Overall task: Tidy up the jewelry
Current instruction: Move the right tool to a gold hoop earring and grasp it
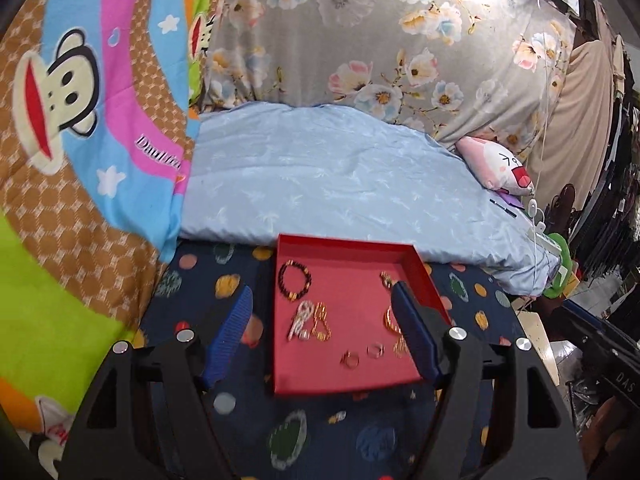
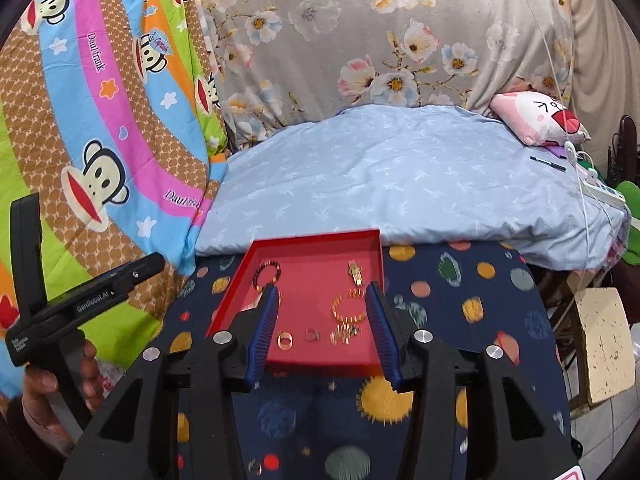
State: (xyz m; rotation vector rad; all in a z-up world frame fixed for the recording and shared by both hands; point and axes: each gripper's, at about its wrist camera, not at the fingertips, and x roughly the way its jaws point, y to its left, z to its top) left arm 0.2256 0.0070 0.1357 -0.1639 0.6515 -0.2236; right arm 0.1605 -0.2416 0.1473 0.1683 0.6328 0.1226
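Observation:
A shallow red tray (image 1: 348, 292) lies on a dark planet-print cloth. In it are a dark bead bracelet (image 1: 295, 280), a silver chain (image 1: 301, 318) beside a gold chain (image 1: 322, 322), two rings (image 1: 350, 359) and a gold bangle (image 1: 394, 320). My left gripper (image 1: 323, 292) hangs open over the tray's left half, holding nothing. In the right wrist view the same tray (image 2: 316, 276) shows the bead bracelet (image 2: 267, 272), a gold clasp piece (image 2: 355, 273), the bangle (image 2: 349, 308) and the rings (image 2: 285, 339). My right gripper (image 2: 322, 290) is open above them, empty.
A light blue folded quilt (image 1: 340, 184) lies just behind the tray. A monkey-print blanket (image 1: 80, 128) rises on the left and a floral cover (image 1: 360, 40) at the back. A hand (image 2: 52, 392) holds the left gripper's body (image 2: 92, 292). A cream box (image 2: 604, 340) stands at the right.

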